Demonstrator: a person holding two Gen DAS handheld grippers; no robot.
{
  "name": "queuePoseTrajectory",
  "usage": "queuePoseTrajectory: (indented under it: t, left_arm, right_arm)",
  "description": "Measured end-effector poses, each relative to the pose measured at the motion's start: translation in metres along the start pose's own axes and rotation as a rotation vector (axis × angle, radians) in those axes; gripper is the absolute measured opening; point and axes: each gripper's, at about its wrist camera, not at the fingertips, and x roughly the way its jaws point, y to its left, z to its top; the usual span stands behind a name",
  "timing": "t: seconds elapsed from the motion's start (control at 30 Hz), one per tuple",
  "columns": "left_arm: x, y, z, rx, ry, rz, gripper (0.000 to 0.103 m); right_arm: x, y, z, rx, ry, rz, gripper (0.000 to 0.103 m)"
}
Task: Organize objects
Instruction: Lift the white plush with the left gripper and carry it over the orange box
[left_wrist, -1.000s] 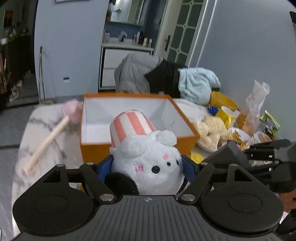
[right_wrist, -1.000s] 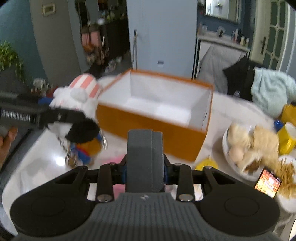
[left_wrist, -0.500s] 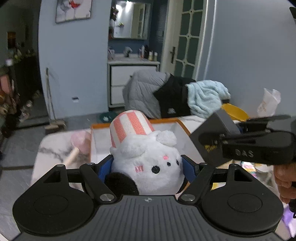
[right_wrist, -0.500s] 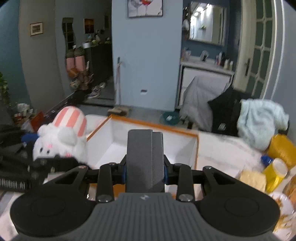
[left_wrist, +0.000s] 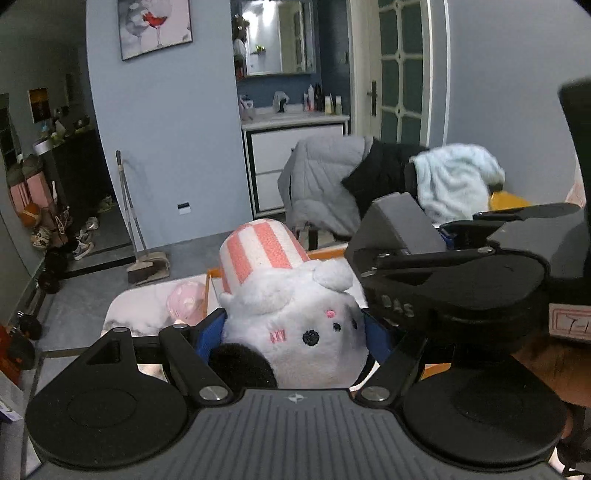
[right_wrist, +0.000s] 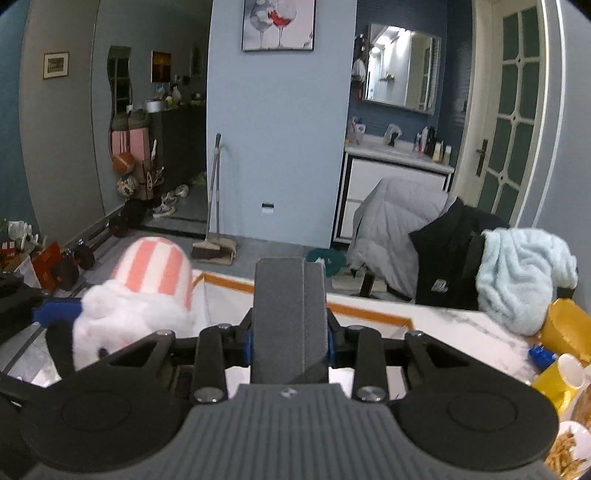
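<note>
Between the blue pads of the left gripper (left_wrist: 295, 332) a white plush toy (left_wrist: 295, 325) is clamped, soft and fuzzy, with a pink-and-white striped hat on top, a black fuzzy patch low on its near side and small stitched eyes facing the camera. Just ahead of and below the toy the orange rim of an open box (right_wrist: 369, 309) is seen, with white inner walls; from the right wrist view the toy (right_wrist: 144, 295) is held at the box's left end, partly over its near left corner. A grey rectangular block (right_wrist: 290, 317), matte and hard-edged, is gripped upright between the narrowly set jaws of the right gripper (right_wrist: 290, 343), above the box's near side. In the left wrist view the right gripper (left_wrist: 402, 243) is seen immediately to the right of the toy, nearly touching it, so little room is left between the two tools. A pink rounded mallet head (left_wrist: 186, 301) lies on the marbled white table (right_wrist: 461, 332) left of the box. Right of the right gripper the tabletop is crowded: yellow containers (right_wrist: 569, 328), a yellow cup (right_wrist: 561, 373) and a plate of food at the edge. Beyond the table a chair draped with grey, black and pale blue fleece clothing (right_wrist: 461, 251) is seen; open floor lies left of it.
</note>
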Motion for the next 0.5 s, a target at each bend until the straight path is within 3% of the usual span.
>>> queuePoseTrajectory:
  t: [0.3,0.5]
  left_arm:
    - [0.036,-0.008,-0.026,0.059,0.101,0.018,0.089]
    - [0.04,-0.01,-0.026,0.054,0.103,0.019,0.089]
  right_arm:
    - [0.055,-0.007,-0.036,0.068,0.146,0.04,0.036]
    - [0.072,-0.019,-0.046,0.144,0.208,0.072,0.036]
